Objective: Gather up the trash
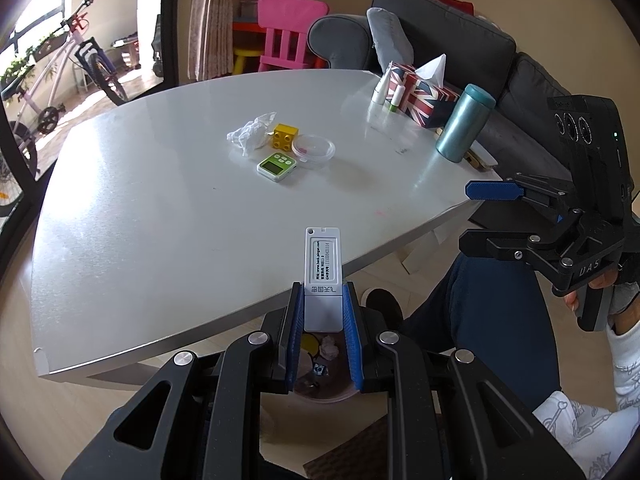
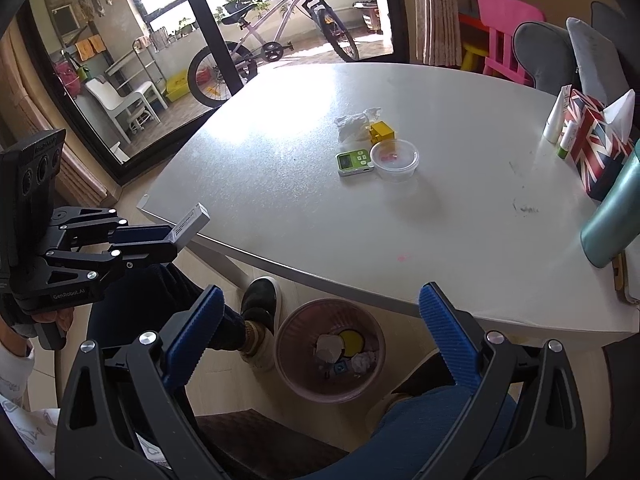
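White plastic tag [image 1: 323, 276] is pinched in the left gripper [image 1: 323, 312] fingers, just above the bin [image 2: 330, 350]. Right gripper [image 2: 320, 332] fingers are spread, holding nothing. Next likely: release over the bin.

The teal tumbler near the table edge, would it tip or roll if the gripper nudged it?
The teal tumbler is tall and narrow, so a high nudge would probably tip it. Being cylindrical, it would likely roll afterwards. It stands close to the table edge, so it might fall.

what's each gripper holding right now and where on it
The left gripper clamps a small white tag-like device by its lower end. The right gripper is open, holding nothing.
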